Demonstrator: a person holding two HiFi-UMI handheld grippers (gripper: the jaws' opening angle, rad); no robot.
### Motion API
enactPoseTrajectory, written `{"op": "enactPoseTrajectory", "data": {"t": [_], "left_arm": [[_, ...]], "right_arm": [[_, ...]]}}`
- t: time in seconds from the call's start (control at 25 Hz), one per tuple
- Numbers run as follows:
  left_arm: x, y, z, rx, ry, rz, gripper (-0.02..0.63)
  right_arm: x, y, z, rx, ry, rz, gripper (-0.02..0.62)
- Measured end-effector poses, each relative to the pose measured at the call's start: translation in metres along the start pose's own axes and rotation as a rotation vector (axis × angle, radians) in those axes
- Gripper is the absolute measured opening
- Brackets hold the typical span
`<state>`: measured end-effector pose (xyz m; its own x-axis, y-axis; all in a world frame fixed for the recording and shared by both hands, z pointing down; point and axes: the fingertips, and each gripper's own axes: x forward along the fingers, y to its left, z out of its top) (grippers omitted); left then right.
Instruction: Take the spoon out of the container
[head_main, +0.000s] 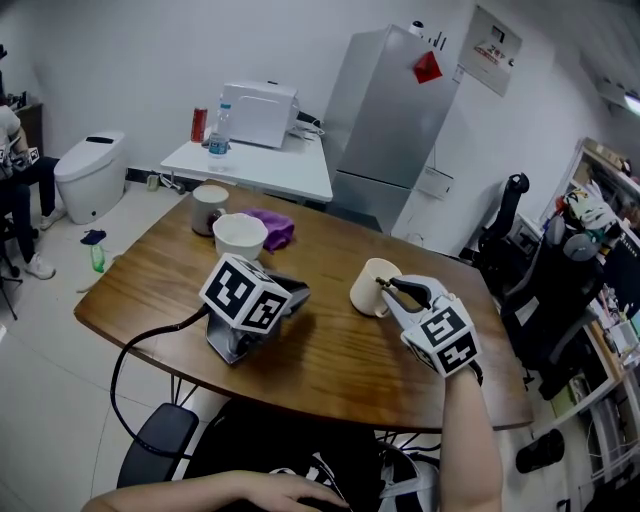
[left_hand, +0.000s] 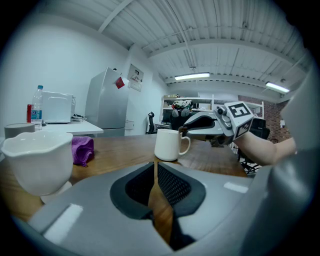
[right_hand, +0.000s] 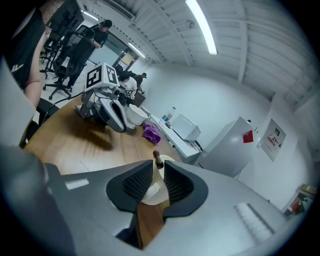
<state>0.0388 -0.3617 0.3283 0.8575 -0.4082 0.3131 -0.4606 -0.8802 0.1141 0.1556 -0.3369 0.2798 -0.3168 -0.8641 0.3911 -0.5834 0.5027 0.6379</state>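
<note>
A cream mug (head_main: 370, 288) stands on the wooden table (head_main: 340, 360), right of centre. The brown handle end of the spoon (head_main: 381, 283) sticks up out of it. My right gripper (head_main: 385, 284) reaches over the mug's rim from the right. In the right gripper view its jaws (right_hand: 156, 167) are closed on the spoon's handle tip (right_hand: 157, 160), with the mug (right_hand: 149, 192) below. The left gripper view shows the same grip above the mug (left_hand: 167, 145). My left gripper (head_main: 298, 290) lies on the table left of the mug, shut and empty.
A white bowl (head_main: 240, 235), a purple cloth (head_main: 275, 228) and a grey cup (head_main: 209, 208) sit at the table's far left. A black cable (head_main: 130, 350) hangs off the near edge. A white side table (head_main: 270, 170) and a fridge (head_main: 390, 120) stand behind.
</note>
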Motion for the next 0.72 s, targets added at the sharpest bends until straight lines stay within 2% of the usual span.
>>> {"op": "enactPoseTrajectory", "data": {"t": [0.08, 0.72], "left_arm": [[0.000, 0.000, 0.000, 0.000, 0.000, 0.001, 0.021], [0.001, 0.000, -0.001, 0.001, -0.002, 0.001, 0.021]], "right_arm": [[0.000, -0.002, 0.000, -0.017, 0.007, -0.023, 0.048], [-0.037, -0.020, 0.040, -0.146, -0.126, -0.156, 0.046]]}}
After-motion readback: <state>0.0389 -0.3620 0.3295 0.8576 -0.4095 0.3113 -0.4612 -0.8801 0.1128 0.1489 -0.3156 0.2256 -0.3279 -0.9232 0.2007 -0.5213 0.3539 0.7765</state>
